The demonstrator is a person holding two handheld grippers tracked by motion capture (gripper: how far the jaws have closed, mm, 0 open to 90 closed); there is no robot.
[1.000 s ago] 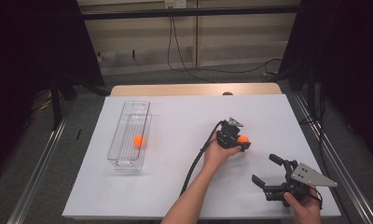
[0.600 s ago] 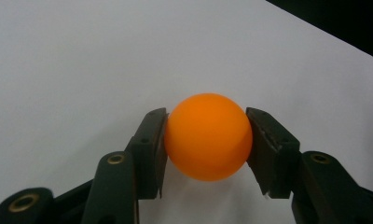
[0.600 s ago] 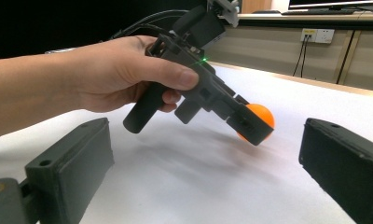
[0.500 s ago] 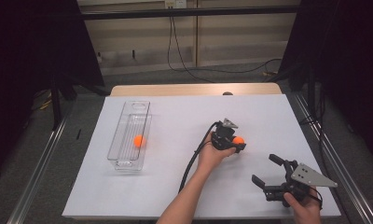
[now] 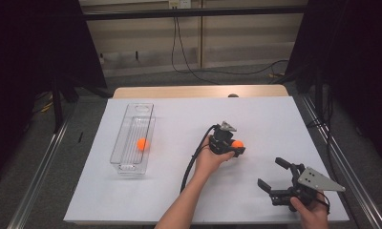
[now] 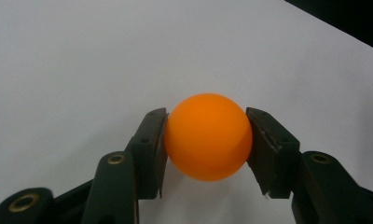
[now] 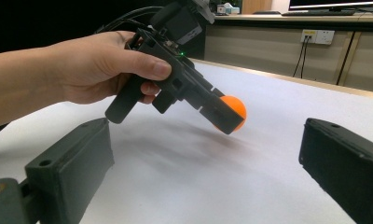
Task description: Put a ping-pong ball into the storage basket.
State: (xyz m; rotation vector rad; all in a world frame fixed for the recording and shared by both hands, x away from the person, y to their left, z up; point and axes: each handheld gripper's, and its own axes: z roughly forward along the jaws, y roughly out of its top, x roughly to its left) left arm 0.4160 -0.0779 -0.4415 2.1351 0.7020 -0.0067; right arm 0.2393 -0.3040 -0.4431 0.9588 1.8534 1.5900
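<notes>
Clamped on a small orange plastic ball [image 6: 208, 136], the two black jaws of our left gripper [image 6: 208, 149] press on it from either side, one pad flat against each flank. From the right gripper view we see that ball [image 7: 232, 110] carried just above the white table sheet [image 7: 250, 186], the left gripper [image 7: 226, 116] tilted downward and our left hand [image 7: 96, 70] wrapped around its body.

We take the clear, long plastic tray [image 5: 132, 143] as our landmark. From the high view, the held ball [image 5: 238, 144] sits well to the right of that tray, at roughly the same depth on the table as a second orange ball [image 5: 142, 144] that lies inside the tray, near its right wall. Our left gripper [image 5: 234, 148] is beside the held ball on the tray side, with its black cable trailing back along our forearm.

Our right gripper [image 5: 275, 179] is farthest from the tray, at the near right corner of the sheet. Its jaws stand wide apart with nothing between them, and our right hand [image 5: 307, 210] holds it low over the sheet.
</notes>
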